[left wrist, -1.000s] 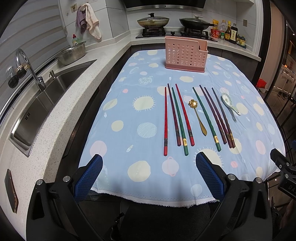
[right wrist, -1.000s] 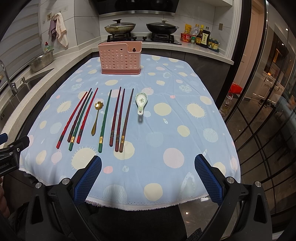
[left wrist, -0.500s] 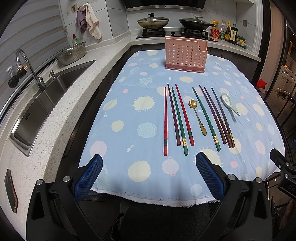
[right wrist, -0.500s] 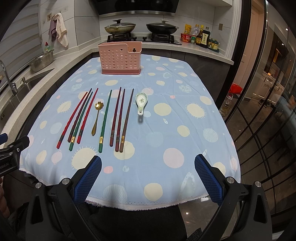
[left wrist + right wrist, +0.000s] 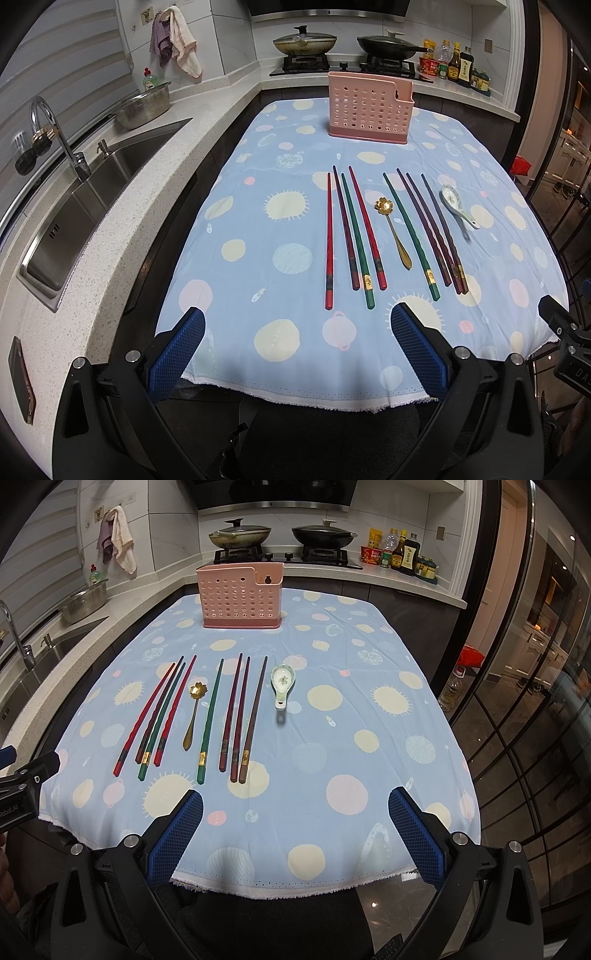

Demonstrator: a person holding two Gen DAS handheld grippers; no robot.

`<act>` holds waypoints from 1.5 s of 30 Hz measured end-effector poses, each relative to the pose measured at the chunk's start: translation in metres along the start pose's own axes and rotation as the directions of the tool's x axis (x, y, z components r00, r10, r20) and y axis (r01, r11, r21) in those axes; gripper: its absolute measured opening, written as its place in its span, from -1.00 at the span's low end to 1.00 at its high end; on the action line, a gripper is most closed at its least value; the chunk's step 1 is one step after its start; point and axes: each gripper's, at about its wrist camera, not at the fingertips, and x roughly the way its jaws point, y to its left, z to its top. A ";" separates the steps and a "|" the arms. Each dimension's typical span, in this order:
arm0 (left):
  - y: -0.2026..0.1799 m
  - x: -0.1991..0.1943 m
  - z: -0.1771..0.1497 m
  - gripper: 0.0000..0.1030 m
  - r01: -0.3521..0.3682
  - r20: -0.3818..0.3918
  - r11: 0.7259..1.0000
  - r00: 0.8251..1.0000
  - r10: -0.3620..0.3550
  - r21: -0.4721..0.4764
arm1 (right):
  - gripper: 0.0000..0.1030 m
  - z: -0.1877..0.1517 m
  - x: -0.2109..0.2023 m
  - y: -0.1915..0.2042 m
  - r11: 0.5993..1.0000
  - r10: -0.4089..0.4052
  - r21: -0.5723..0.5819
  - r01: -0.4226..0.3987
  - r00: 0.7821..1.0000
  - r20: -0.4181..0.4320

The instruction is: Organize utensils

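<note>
Left wrist view: left gripper [image 5: 295, 338] and right gripper [image 5: 295, 818] jaws wide, empty. Chopsticks [image 5: 360, 236] look light, stiff, slick; grab mid-shaft. Ceramic spoon [image 5: 456, 203] is fragile.

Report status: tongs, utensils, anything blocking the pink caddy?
Left tongs open, empty; right tongs open, empty. Eight chopsticks, gold spoon, ceramic spoon flat on cloth, untouched. Pink caddy upright at far end, path clear.

- Tablecloth [image 5: 258, 258]: matt printed cloth, frayed near hem.
- Holder [image 5: 241, 595]: matt pink perforated plastic.
- Chopsticks [image 5: 349, 232]: glossy lacquered finish.
- Gold spoon [image 5: 393, 229]: shiny metal.
- White spoon [image 5: 282, 681]: glazed ceramic.
- Sink [image 5: 85, 206]: brushed steel.
- Pads [image 5: 177, 836]: textured blue rubber.
</note>
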 end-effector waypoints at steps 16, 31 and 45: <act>0.012 0.034 0.011 0.87 0.021 -0.046 0.999 0.999 -0.023 -0.046 | 0.87 0.010 0.020 -0.006 1.000 -0.003 0.030 0.004 0.999 -0.041; 0.012 0.120 0.021 0.54 0.099 -0.192 0.993 0.975 -0.110 -0.065 | 0.87 0.037 0.065 -0.002 0.999 -0.007 0.036 0.011 0.996 -0.093; 0.000 0.142 0.015 -0.81 0.207 -0.243 0.977 0.946 -0.213 -0.048 | 0.72 0.070 0.099 -0.004 0.997 0.026 0.076 -0.019 0.995 -0.098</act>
